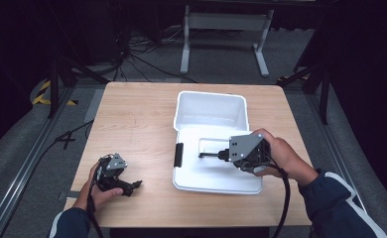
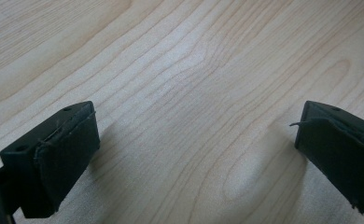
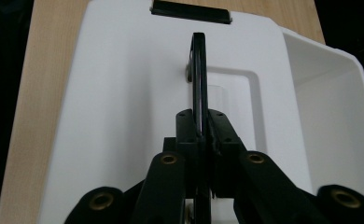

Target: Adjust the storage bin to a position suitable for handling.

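Observation:
A white plastic box point(image 1: 211, 110) stands open on the wooden table point(image 1: 132, 119). Its white lid point(image 1: 216, 176) lies flat in front of it, toward the person. A thin black handle point(image 1: 209, 155) stands up from the recess in the lid's middle. My right gripper point(image 1: 221, 155) is shut on that handle point(image 3: 198, 70), which rises edge-on between its fingers point(image 3: 185, 126). My left gripper point(image 1: 134, 186) rests low on the table at the front left. Its jaws are wide open, with only bare wood between them point(image 2: 196, 140).
A black latch point(image 1: 179, 154) sits on the lid's left edge, and in the right gripper view this latch point(image 3: 191, 11) is at the top. The box's open tub point(image 3: 329, 116) lies to the right there. Cables and a metal stand point(image 1: 226, 29) are on the floor behind the table.

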Action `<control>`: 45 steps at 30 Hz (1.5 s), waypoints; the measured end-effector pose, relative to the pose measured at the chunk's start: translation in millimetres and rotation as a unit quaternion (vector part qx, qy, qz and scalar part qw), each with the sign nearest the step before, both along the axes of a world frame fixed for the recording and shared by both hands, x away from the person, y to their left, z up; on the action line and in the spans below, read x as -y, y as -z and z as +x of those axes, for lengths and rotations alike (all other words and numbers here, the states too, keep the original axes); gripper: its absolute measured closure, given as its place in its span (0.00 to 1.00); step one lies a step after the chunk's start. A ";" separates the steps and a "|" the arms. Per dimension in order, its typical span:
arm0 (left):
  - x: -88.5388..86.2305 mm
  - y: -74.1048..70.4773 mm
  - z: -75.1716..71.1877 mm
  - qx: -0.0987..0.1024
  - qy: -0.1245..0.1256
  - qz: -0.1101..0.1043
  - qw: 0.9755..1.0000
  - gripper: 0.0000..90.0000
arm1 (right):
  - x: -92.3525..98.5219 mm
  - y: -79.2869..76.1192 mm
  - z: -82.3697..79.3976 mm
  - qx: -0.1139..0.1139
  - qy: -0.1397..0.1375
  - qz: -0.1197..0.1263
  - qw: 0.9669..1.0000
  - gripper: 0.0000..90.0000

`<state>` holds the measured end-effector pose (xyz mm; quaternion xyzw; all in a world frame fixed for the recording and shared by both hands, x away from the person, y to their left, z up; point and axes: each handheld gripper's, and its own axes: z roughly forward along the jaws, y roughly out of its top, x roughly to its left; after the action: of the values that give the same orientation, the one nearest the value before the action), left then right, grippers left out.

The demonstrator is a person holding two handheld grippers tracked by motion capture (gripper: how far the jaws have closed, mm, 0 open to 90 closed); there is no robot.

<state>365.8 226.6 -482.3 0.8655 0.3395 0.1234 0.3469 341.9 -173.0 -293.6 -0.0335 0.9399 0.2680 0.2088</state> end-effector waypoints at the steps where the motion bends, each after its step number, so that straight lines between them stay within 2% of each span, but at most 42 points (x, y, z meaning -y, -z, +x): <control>1: 0.1 0.0 0.1 -0.001 0.001 0.000 1.000 0.00 | -0.7 2.2 -2.1 0.000 0.001 0.001 1.000 0.94; 7: -0.1 0.0 1.0 0.001 0.005 0.001 1.000 0.00 | -6.7 17.6 -13.7 -0.008 -0.012 -0.009 1.000 0.94; 9: 0.0 0.0 0.8 0.001 0.003 0.001 1.000 0.00 | -7.7 24.3 -16.3 -0.014 -0.010 -0.007 1.000 0.94; 14: 0.1 0.0 0.7 0.001 0.003 0.001 1.000 0.00 | -10.5 44.0 -21.4 -0.020 -0.011 -0.020 1.000 0.94; 22: 0.1 0.0 0.7 0.001 0.003 0.001 1.000 0.00 | -13.3 78.1 -18.2 -0.035 -0.009 -0.032 0.999 0.94; 28: 0.1 0.0 0.7 0.001 0.003 0.001 1.000 0.00 | -12.1 101.2 -11.5 -0.056 -0.006 -0.031 0.998 0.94; 30: 0.1 0.0 0.7 0.001 0.003 0.001 1.000 0.00 | -10.6 103.4 -9.5 -0.066 -0.007 -0.018 0.998 0.94; 33: 0.1 0.0 0.6 0.001 0.002 0.001 1.000 0.00 | -9.4 103.9 -9.0 -0.070 -0.006 -0.012 0.997 0.94; 38: 0.1 0.0 0.7 0.001 0.003 0.001 1.000 0.00 | -8.0 107.0 -9.1 -0.076 -0.011 -0.017 0.997 0.90; 42: 0.1 0.0 0.7 0.001 0.003 0.001 1.000 0.00 | -6.4 106.4 -8.9 -0.079 -0.006 -0.014 0.997 0.85; 45: 0.1 0.0 0.7 0.001 0.003 0.001 1.000 0.00 | -4.7 104.7 -9.5 -0.077 0.000 -0.003 0.997 0.81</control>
<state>366.4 226.5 -482.3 0.8666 0.3370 0.1232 0.3468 332.4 -168.4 -398.3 -0.0138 0.9541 0.2667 0.1357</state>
